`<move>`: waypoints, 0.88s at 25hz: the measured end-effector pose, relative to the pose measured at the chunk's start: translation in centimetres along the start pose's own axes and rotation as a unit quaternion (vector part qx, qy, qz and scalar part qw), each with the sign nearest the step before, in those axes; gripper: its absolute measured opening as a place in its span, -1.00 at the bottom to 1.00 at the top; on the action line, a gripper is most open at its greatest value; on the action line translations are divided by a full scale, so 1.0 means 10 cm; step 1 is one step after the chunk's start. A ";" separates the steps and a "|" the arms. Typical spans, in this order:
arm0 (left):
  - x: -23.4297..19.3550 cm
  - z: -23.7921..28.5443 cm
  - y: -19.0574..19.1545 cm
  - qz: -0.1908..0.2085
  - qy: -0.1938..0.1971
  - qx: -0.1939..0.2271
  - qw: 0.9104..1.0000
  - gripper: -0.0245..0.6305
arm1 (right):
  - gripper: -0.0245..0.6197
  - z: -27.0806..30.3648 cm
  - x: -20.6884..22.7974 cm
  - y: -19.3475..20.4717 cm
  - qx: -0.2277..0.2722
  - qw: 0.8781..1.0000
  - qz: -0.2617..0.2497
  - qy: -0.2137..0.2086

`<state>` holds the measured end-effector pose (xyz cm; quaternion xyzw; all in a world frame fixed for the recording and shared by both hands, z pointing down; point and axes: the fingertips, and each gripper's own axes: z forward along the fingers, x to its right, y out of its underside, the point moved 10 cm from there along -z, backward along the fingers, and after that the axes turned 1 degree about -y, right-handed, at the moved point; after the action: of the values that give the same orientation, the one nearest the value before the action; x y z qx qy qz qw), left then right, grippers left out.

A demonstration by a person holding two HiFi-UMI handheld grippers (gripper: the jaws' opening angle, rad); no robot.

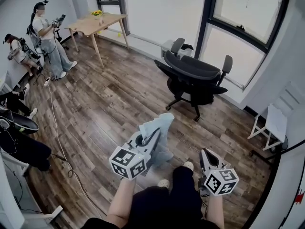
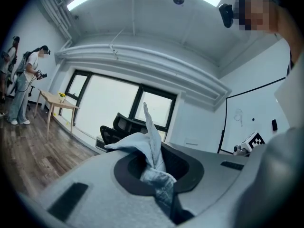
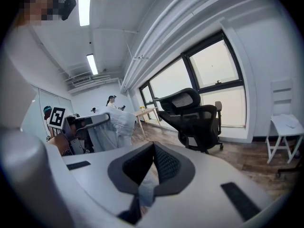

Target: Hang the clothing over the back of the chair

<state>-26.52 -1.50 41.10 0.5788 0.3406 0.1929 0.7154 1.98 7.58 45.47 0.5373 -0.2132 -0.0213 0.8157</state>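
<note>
Pinching the clothing [image 2: 151,144] in the closed left gripper [image 2: 156,172].
Only the right gripper [image 3: 153,148] view shows those jaws together, empty; head view puts the chair [image 1: 193,75] at one o'clock.

The clothing [image 1: 159,128] is pale blue, the chair [image 1: 193,75] black, the floor [image 1: 105,104] brown wood-grain planks, the bench [image 1: 95,23] light wood, the marker cubes [image 1: 127,162] black-and-white squares.

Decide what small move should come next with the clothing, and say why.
Probably a step forward, carrying the clothing toward the chair. The left gripper is shut on the light blue clothing, while the black chair stands well ahead across the wooden floor, with nothing draped over its back.
</note>
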 end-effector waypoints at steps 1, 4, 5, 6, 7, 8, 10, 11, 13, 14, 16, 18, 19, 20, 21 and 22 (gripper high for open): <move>0.00 0.01 0.01 0.000 0.001 -0.001 1.000 -0.87 | -0.92 0.00 0.00 0.01 0.000 1.000 0.000 0.000; 0.02 0.10 0.03 0.000 0.005 -0.005 1.000 -0.87 | -0.92 0.00 0.05 0.03 -0.003 1.000 0.003 0.001; 0.03 0.13 0.04 -0.001 0.006 -0.008 1.000 -0.87 | -0.92 0.00 0.09 0.03 -0.005 1.000 0.006 0.003; 0.05 0.18 0.05 -0.002 0.007 -0.011 1.000 -0.87 | -0.92 -0.01 0.13 0.03 -0.006 1.000 0.009 0.005; 0.07 0.22 0.06 -0.003 0.008 -0.013 1.000 -0.87 | -0.92 -0.01 0.18 0.02 -0.006 1.000 0.010 0.007; 0.08 0.28 0.06 -0.002 0.009 -0.014 1.000 -0.87 | -0.92 -0.01 0.23 0.00 -0.006 1.000 0.011 0.008; 0.12 0.39 0.06 0.000 0.011 -0.014 1.000 -0.87 | -0.92 0.02 0.34 -0.05 -0.004 1.000 0.010 0.008; 0.14 0.45 0.06 0.001 0.011 -0.014 1.000 -0.87 | -0.92 0.03 0.40 -0.07 -0.003 1.000 0.009 0.007; 0.19 0.55 0.06 0.002 0.012 -0.015 1.000 -0.87 | -0.92 0.05 0.51 -0.12 -0.002 1.000 0.009 0.006; 0.21 0.60 0.05 0.003 0.012 -0.014 1.000 -0.87 | -0.92 0.06 0.56 -0.15 -0.001 1.000 0.008 0.004; 0.27 0.71 0.01 0.009 0.012 -0.012 1.000 -0.87 | -0.92 0.09 0.67 -0.23 -0.001 1.000 0.004 -0.003; 0.32 0.84 -0.05 0.016 0.009 -0.006 1.000 -0.87 | -0.92 0.13 0.80 -0.30 -0.005 1.000 0.000 -0.013; 0.33 0.91 -0.09 0.019 0.006 -0.003 1.000 -0.87 | -0.92 0.16 0.87 -0.34 -0.008 1.000 -0.002 -0.017; 0.35 0.98 -0.12 0.020 0.002 0.001 1.000 -0.87 | -0.92 0.19 0.94 -0.39 -0.010 1.000 -0.004 -0.021; 0.36 1.05 -0.16 0.022 -0.003 0.004 1.000 -0.87 | -0.92 0.22 1.01 -0.44 -0.011 1.000 -0.006 -0.025; 0.38 1.12 -0.19 0.023 -0.008 0.006 1.000 -0.87 | -0.92 0.25 1.08 -0.50 -0.012 0.999 -0.009 -0.030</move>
<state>-16.16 -7.18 39.40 0.5920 0.3230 0.2026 0.7100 11.81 0.49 45.32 0.5283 -0.2322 -0.0469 0.8153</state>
